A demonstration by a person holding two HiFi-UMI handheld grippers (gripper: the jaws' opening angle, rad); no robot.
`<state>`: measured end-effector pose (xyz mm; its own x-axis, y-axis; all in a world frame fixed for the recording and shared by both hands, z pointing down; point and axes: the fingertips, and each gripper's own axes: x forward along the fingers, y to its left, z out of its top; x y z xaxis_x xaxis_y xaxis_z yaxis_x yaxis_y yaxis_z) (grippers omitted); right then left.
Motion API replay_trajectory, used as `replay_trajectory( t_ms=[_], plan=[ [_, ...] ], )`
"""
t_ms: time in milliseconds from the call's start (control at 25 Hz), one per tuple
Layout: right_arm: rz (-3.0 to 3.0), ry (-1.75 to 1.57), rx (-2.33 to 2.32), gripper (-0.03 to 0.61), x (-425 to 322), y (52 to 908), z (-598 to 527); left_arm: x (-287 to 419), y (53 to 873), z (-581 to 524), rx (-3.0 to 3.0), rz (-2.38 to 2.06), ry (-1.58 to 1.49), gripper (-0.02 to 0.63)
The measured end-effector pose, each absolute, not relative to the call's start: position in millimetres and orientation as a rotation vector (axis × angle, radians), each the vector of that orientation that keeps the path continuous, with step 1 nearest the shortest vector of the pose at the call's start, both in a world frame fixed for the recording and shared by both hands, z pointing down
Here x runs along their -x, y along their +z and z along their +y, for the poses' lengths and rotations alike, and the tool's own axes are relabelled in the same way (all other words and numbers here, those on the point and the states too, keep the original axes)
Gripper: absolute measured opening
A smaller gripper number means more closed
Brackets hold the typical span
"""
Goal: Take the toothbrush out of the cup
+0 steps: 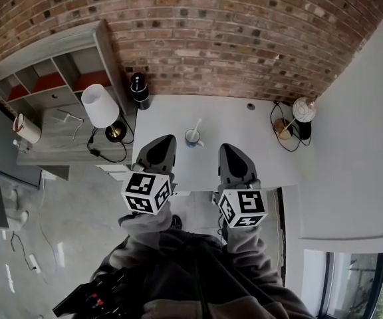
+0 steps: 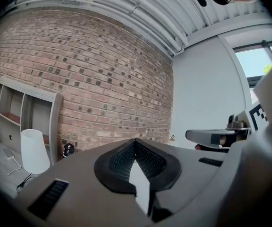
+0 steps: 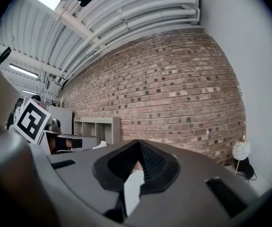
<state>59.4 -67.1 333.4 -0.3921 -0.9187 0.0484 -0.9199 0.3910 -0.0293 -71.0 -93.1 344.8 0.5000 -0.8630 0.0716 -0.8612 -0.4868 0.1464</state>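
While the cup (image 1: pixel 192 139) stands on the white table (image 1: pixel 261 148), about midway between its front edge and the edge at the brick wall, the toothbrush (image 1: pixel 196 126) is inside it and leans to the right. The left gripper (image 1: pixel 165 141) and the right gripper (image 1: pixel 225 149) hang over the front edge, one on each side of the cup and not touching it. Both have their jaws pressed together with nothing between them.
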Motion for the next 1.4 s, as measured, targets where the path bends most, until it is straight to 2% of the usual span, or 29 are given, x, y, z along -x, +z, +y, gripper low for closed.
replay_trajectory(
  t_ms=[520,800,1400],
  plan=[
    [-2.539,0.229,-1.664,-0.002,-39,369,-133,100,377,-158,-2.489,-1.467,0.020,-0.011],
    [-2.485,0.393,-1.588,-0.002,-53,425,-156,95,415,-181,-2.418,-1.480,0.046,-0.011],
    [-2.378,0.711,-1.362,-0.002,-49,549,-207,83,530,-210,-2.192,-1.465,0.295,-0.011]
  ],
)
